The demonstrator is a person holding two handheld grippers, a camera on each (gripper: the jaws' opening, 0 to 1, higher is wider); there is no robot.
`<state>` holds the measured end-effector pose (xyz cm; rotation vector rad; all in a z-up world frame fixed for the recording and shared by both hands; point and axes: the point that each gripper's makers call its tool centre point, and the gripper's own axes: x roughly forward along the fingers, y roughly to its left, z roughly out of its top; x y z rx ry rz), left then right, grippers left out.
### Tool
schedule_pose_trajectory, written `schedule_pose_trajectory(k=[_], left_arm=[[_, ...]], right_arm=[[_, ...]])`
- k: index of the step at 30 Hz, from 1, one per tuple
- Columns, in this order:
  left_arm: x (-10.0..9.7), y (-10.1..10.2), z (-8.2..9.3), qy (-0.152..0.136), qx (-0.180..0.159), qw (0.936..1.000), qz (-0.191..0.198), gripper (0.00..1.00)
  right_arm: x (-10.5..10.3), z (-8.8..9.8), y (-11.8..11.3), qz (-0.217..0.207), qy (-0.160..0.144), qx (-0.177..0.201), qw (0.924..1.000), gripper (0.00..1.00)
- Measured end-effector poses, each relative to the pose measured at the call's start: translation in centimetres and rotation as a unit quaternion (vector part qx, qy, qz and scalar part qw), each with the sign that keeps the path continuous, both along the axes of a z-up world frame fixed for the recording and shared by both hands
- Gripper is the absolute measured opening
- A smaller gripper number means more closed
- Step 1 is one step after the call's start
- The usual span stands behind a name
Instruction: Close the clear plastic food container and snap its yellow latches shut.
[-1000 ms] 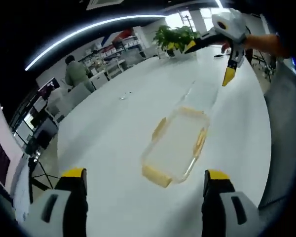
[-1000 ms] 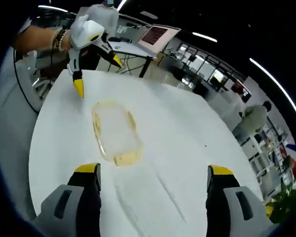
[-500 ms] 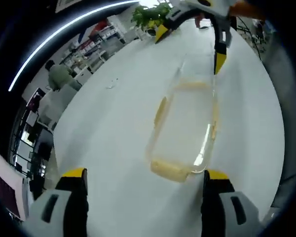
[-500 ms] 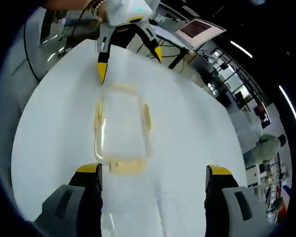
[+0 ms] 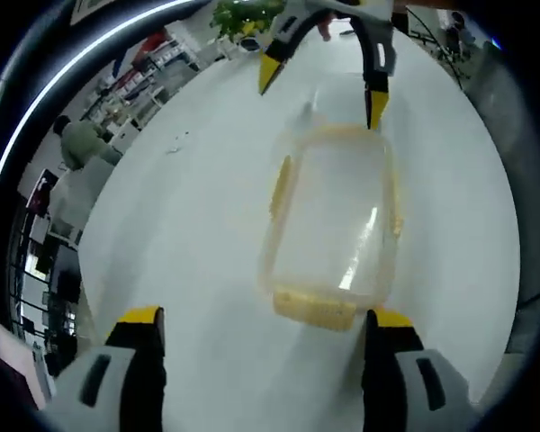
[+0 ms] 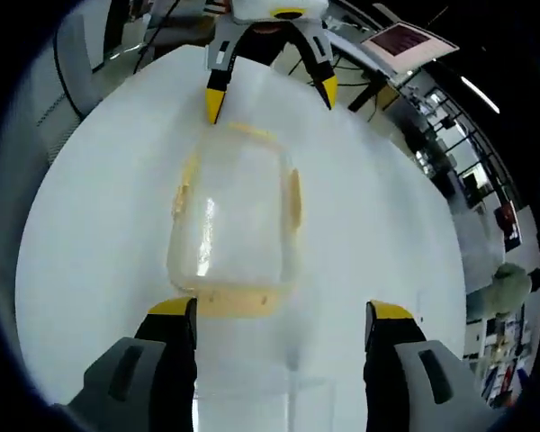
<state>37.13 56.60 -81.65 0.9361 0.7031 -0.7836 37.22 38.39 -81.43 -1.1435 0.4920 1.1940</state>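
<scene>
The clear plastic container (image 5: 335, 220) lies flat on the white table (image 5: 189, 234), with yellow latches (image 5: 281, 186) splayed out along its sides and ends. My left gripper (image 5: 261, 317) is open, its jaws straddling the near short end. My right gripper (image 5: 322, 90) hangs open over the far short end. In the right gripper view the container (image 6: 238, 216) lies just ahead of my right gripper (image 6: 281, 310), and the left gripper (image 6: 272, 97) stands open beyond it. A faint clear flat piece (image 6: 292, 378), possibly the lid, lies between the right jaws. Neither gripper touches the container.
A potted plant (image 5: 247, 13) stands at the table's far end. A person (image 5: 76, 139) sits at desks to the left. A screen (image 6: 400, 38) stands past the table's edge. Bare white tabletop runs along both long sides of the container.
Both grippers have come in from the sides to face each other over the container's two short ends, lower and closer. The container has stayed where it was.
</scene>
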Motion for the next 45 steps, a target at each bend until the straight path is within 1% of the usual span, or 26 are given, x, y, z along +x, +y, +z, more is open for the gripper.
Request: schedule_pose_trajectory(k=[3, 4, 6, 7, 8, 10, 11, 12, 15, 18, 19, 21, 22, 25, 26, 30, 32, 34, 39, 40, 41, 43, 44, 45], left_arm=[[0.0, -0.2, -0.1, 0.006, 0.0, 1.0, -0.005, 0.89], [0.0, -0.3, -0.3, 0.013, 0.002, 0.9999, -0.006, 0.89], [0.0, -0.4, -0.4, 0.022, 0.003, 0.9997, -0.007, 0.87], [0.0, -0.4, -0.5, 0.028, 0.001, 0.9996, -0.007, 0.86], [0.0, -0.5, -0.6, 0.032, 0.0, 0.9995, -0.009, 0.83], [0.0, -0.6, -0.7, 0.037, -0.002, 0.9992, -0.014, 0.78], [0.0, -0.6, -0.7, 0.039, -0.002, 0.9991, -0.014, 0.77], [0.1, -0.6, -0.7, 0.039, -0.002, 0.9991, -0.014, 0.77], [0.0, -0.7, -0.8, 0.045, -0.004, 0.9988, -0.021, 0.76], [-0.4, -1.0, -1.0, 0.056, -0.007, 0.9977, -0.037, 0.7], [-0.4, -1.1, -1.0, 0.058, -0.007, 0.9975, -0.04, 0.68], [-0.3, -1.1, -1.0, 0.061, -0.005, 0.997, -0.047, 0.66], [-0.4, -1.3, -1.1, 0.064, -0.004, 0.9964, -0.056, 0.64], [-0.9, -1.6, -1.4, 0.089, -0.006, 0.9935, -0.07, 0.55], [-1.0, -1.6, -1.5, 0.093, -0.006, 0.993, -0.073, 0.54], [-0.8, -1.8, -1.5, 0.098, -0.005, 0.9914, -0.086, 0.55], [-1.1, -2.1, -1.6, 0.11, -0.007, 0.9883, -0.105, 0.53], [-1.2, -2.2, -1.7, 0.122, -0.006, 0.9862, -0.112, 0.5], [-1.3, -2.7, -1.8, 0.136, 0.005, 0.982, -0.131, 0.5], [-1.5, -2.7, -1.9, 0.143, 0.005, 0.9807, -0.133, 0.48], [-2.1, -2.8, -2.1, 0.165, 0.002, 0.9769, -0.136, 0.44], [-2.5, -2.8, -2.2, 0.183, 0.001, 0.9737, -0.136, 0.37], [-2.1, -2.8, -2.2, 0.175, 0.004, 0.9752, -0.136, 0.37], [-2.1, -2.8, -2.2, 0.177, 0.003, 0.9749, -0.136, 0.37]], right_arm=[[-0.4, -0.4, 0.1, 0.005, 0.019, -0.004, 0.9998, 0.72], [-0.5, -0.5, 0.0, 0.004, 0.023, -0.009, 0.9997, 0.71], [-0.4, -0.9, 0.2, 0.011, 0.023, -0.012, 0.9996, 0.69], [-0.5, -1.2, 0.1, 0.014, 0.028, -0.017, 0.9994, 0.66], [-0.8, -1.4, 0.0, 0.013, 0.044, -0.023, 0.9987, 0.62], [-0.8, -1.8, -0.1, 0.009, 0.053, -0.029, 0.9981, 0.56], [-0.8, -1.9, 0.0, 0.008, 0.053, -0.03, 0.9981, 0.55], [-1.0, -2.0, 0.0, 0.009, 0.063, -0.03, 0.9975, 0.53], [-0.8, -1.9, -0.2, 0.002, 0.073, -0.029, 0.9969, 0.51], [-1.3, -2.3, -0.2, 0.001, 0.102, -0.028, 0.9944, 0.44], [-1.4, -2.3, -0.2, 0.005, 0.107, -0.03, 0.9938, 0.41], [-1.5, -2.4, -0.1, 0.01, 0.108, -0.032, 0.9936, 0.39], [-1.6, -2.4, -0.1, 0.012, 0.111, -0.034, 0.9932, 0.38], [-1.6, -2.5, -0.1, 0.013, 0.12, -0.035, 0.9921, 0.37], [-1.5, -2.5, -0.1, 0.012, 0.124, -0.035, 0.9916, 0.37], [-1.6, -2.6, -0.1, 0.014, 0.133, -0.035, 0.9904, 0.37], [-1.6, -2.6, -0.1, 0.014, 0.137, -0.034, 0.9899, 0.37], [-1.6, -2.6, -0.1, 0.014, 0.142, -0.033, 0.9893, 0.37], [-1.6, -2.7, -0.2, 0.013, 0.148, -0.032, 0.9883, 0.37], [-1.6, -2.7, -0.2, 0.013, 0.15, -0.032, 0.9881, 0.37], [-1.6, -2.7, -0.2, 0.013, 0.152, -0.031, 0.9879, 0.37], [-1.6, -2.7, -0.2, 0.014, 0.152, -0.031, 0.9878, 0.37], [-1.6, -2.7, -0.2, 0.015, 0.152, -0.031, 0.9878, 0.37], [-1.6, -2.7, -0.2, 0.014, 0.152, -0.031, 0.9877, 0.37]])
